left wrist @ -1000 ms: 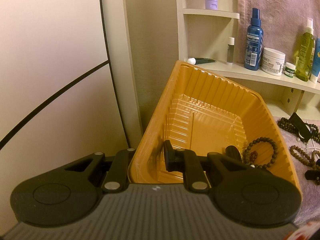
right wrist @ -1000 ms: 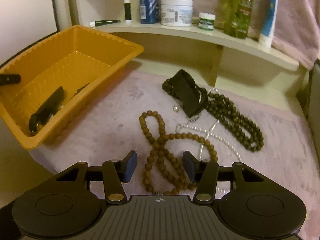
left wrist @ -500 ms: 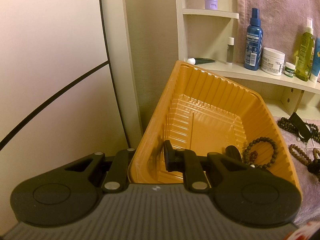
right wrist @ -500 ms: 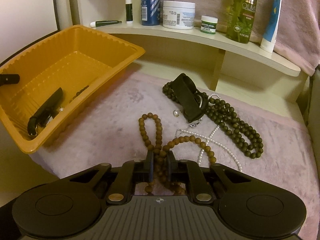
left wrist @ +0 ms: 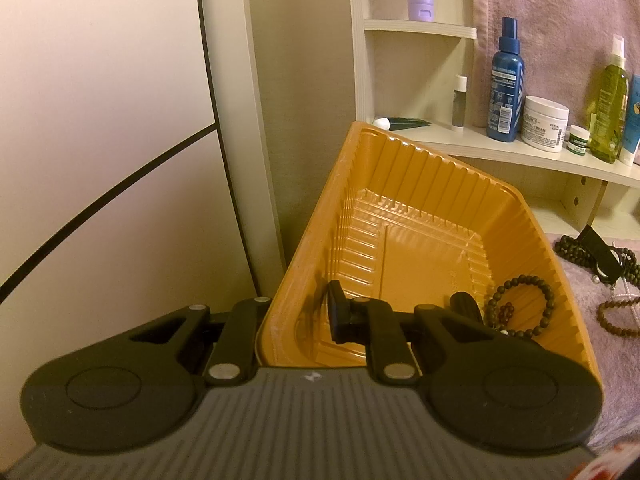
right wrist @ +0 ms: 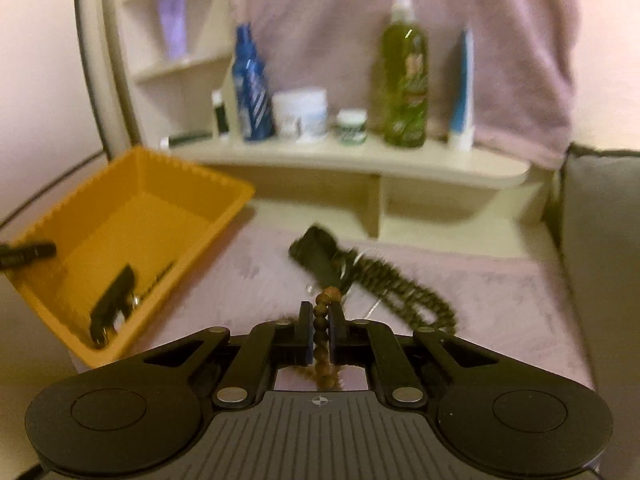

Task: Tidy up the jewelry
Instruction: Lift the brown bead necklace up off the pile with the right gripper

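Observation:
My left gripper (left wrist: 296, 314) is shut on the near wall of the orange tray (left wrist: 400, 168), one finger inside and one outside; its inner finger shows as a black bar (right wrist: 24, 254) in the right wrist view. A dark bead bracelet (left wrist: 520, 308) and a black piece (right wrist: 114, 300) lie in the tray. My right gripper (right wrist: 320, 320) is closing, its pads pressing on the brown bead necklace (right wrist: 328, 294), which hangs lifted off the pink cloth (right wrist: 500, 300). Beyond it lie a dark bead necklace (right wrist: 400, 284) and a black strap-like piece (right wrist: 316, 252).
A cream shelf (right wrist: 360, 160) behind the cloth carries a blue bottle (right wrist: 252, 96), a white jar (right wrist: 304, 116), a green bottle (right wrist: 404, 80) and small tubes. A grey cushion (right wrist: 600, 240) borders the right side. The tray (right wrist: 192, 164) sits at the cloth's left edge.
My right gripper shut on the brown bead necklace and rose with it, so the view now tilts toward the shelf. The left gripper and tray have not moved.

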### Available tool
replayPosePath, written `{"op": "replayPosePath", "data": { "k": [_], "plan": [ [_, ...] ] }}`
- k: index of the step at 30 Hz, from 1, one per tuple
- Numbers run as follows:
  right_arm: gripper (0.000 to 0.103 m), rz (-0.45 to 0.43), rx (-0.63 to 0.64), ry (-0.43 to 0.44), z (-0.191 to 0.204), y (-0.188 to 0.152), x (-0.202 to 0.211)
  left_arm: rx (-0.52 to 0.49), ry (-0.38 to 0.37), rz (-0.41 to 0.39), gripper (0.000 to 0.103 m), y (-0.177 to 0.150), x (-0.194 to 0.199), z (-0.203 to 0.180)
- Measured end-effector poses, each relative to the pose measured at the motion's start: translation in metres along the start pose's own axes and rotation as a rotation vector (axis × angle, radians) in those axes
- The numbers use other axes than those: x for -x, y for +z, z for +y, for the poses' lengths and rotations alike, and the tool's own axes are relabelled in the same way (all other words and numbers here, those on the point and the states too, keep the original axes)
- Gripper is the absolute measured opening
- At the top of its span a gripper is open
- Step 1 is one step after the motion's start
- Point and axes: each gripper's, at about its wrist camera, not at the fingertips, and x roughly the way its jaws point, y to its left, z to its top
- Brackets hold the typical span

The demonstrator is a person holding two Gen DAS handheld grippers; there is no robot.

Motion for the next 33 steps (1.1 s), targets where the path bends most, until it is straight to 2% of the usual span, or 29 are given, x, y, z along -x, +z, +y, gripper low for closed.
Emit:
{"op": "replayPosePath", "data": {
  "k": [6,16,33],
  "plan": [
    [0.007,-0.087,-0.005,0.002,-0.002,0.021,0.030,-0.001,0.001,0.000,0.015,0.001,0.001,-0.001],
    [0.007,-0.182,0.004,0.024,0.008,0.043,0.059,-0.002,-0.003,-0.004,0.015,0.001,0.002,0.000],
    [0.007,-0.245,0.046,0.060,0.028,0.081,0.091,-0.003,-0.009,-0.007,0.015,0.001,0.005,-0.001]
  ]
}}
